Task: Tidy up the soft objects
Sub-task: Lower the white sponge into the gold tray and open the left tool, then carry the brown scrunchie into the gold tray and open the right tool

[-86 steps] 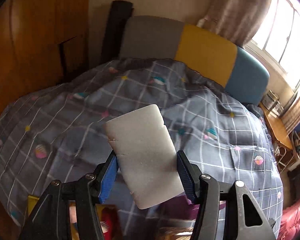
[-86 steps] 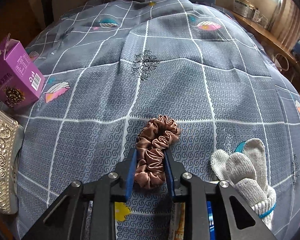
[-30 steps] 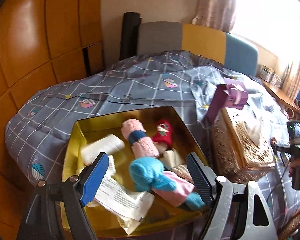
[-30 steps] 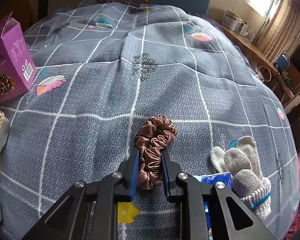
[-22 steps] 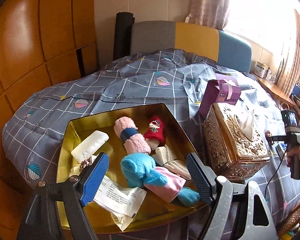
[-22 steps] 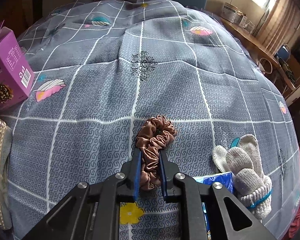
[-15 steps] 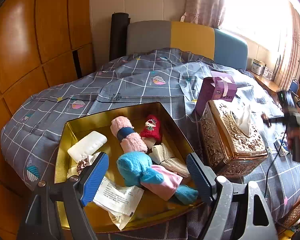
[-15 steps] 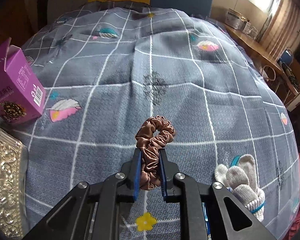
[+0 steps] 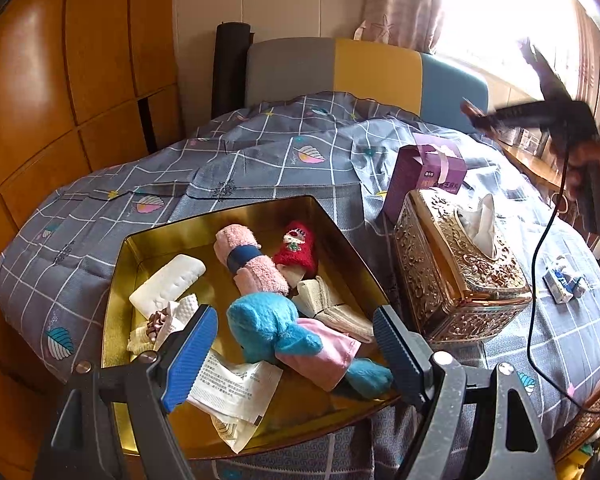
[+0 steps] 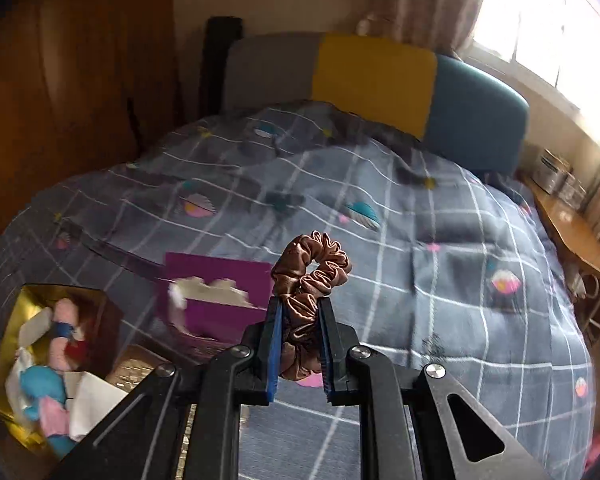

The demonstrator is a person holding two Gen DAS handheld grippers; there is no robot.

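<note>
A brown scrunchie (image 10: 310, 276) is pinched between the pads of the right gripper (image 10: 299, 346) — held clear above the quilt (image 10: 440, 280). The left gripper (image 9: 296, 354) is spread empty over the gold tin (image 9: 128, 252) — soft items lie inside.

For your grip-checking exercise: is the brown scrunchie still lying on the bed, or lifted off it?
Lifted. The right gripper is shut on the scrunchie, which hangs in the air above the quilt.

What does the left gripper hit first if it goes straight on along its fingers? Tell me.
Most likely the blue plush toy lying in the gold tin: it sits right between the open left gripper fingers, ahead of them. Depth is unclear, so the pink cloth beside it could come first.
</note>
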